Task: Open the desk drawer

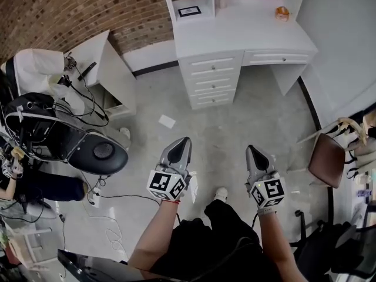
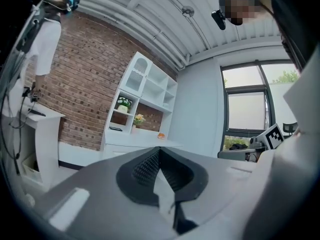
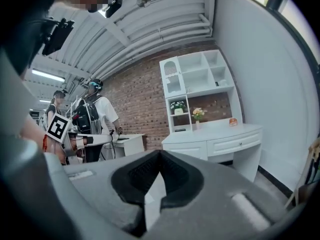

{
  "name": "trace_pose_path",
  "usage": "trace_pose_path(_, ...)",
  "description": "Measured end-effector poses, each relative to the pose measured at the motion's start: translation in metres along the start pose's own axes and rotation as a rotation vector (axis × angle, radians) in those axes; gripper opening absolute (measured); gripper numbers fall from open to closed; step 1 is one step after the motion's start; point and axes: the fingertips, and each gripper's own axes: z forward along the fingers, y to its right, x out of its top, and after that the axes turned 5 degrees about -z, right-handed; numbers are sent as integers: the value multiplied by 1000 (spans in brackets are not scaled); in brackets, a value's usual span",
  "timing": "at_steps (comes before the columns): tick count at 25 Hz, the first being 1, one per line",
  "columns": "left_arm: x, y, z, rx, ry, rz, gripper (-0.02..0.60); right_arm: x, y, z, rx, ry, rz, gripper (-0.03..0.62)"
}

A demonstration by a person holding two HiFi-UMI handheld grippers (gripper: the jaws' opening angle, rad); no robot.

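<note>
A white desk stands against the brick wall, far ahead across the floor. Under its top is a stack of three shut drawers and, to the right, one wide shut drawer. The wide drawer also shows in the right gripper view, and the desk is small and distant in the left gripper view. My left gripper and right gripper hover side by side above the floor, well short of the desk. Both are shut with nothing between their jaws.
A second white desk stands at the left, with a black chair and cables in front of it. A brown chair is at the right. A paper sheet lies on the floor. People stand by the left desk.
</note>
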Motion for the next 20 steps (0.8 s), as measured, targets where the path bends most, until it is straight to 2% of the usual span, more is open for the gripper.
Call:
trace_pose_path(10,-3,-1,72,44,9,1,2,-3,67,44,45,-14,13,2)
trace_pose_path(20,-27,-21,96,73,-41,-19,2,-20,84,81,80,-38,49,2)
